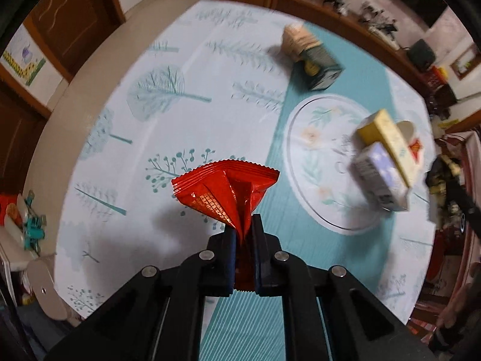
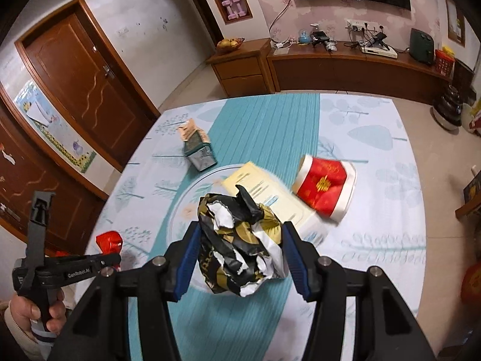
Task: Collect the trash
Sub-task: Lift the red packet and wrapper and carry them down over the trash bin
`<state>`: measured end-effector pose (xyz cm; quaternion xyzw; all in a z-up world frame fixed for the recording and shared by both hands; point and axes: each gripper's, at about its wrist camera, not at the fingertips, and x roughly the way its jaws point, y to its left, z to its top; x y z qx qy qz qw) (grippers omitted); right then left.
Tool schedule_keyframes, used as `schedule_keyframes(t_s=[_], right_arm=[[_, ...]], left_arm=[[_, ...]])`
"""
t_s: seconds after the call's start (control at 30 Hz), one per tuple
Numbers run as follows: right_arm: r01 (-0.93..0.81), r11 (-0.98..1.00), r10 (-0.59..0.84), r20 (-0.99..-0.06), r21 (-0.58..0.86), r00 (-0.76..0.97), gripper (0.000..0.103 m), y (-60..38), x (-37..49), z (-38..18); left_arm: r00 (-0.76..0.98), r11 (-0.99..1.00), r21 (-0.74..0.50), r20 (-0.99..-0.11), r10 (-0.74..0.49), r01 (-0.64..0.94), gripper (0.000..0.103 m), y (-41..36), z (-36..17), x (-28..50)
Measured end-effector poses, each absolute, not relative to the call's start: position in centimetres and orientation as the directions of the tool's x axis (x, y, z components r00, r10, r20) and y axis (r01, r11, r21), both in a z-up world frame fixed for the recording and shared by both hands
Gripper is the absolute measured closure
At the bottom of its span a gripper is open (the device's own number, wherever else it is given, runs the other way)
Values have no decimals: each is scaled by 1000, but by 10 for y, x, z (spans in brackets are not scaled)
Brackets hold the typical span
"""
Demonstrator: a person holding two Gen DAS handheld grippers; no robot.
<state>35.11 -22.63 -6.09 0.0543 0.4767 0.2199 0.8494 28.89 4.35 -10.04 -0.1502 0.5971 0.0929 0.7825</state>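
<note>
Item 1: red wrapper [image 1: 224,191], glossy foil, zigzag crimped far edge, fine grid print on one panel. Pinched at its near end in the left gripper [image 1: 243,225], whose jaws are closed down to a narrow slit on the foil; the rest fans out ahead of the fingertips, clear of the tablecloth [image 1: 180,69].

Item 2: crumpled wad [image 2: 240,240], black, gold and white torn printed paper or film. Clamped between the blue pads [image 2: 188,258] of the right gripper [image 2: 240,231], jaws about half apart, one pad against each side; lettering on it too creased to read.

Item 3: red paper cup [image 2: 326,186], on its side, ahead and right of the right gripper, gold character on it.

Item 4: yellow carton [image 2: 267,195], flat, just beyond the wad; small print unreadable.

Item 5: dark green box [image 2: 198,150], farther ahead and left, with a tan top.

Room: open cloth ahead-left of the left gripper up to the table's curved edge; bare cloth right of the cup. The left tool's side reads "GenRobot.AI".
</note>
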Motion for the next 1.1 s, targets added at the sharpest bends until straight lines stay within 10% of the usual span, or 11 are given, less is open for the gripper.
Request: schedule_keyframes(t_s=[0.53,1.1], right_arm=[[-248,904,427,-725,347,541,50,-186,204,-15],[-110,926,354,-733,361,581,49,-116,3,-17]], left_arm=[[445,978,-196,-884,-144,-74,96,77,-3,167],[412,967,-202,-876,-250,158,96,115,-11,9]])
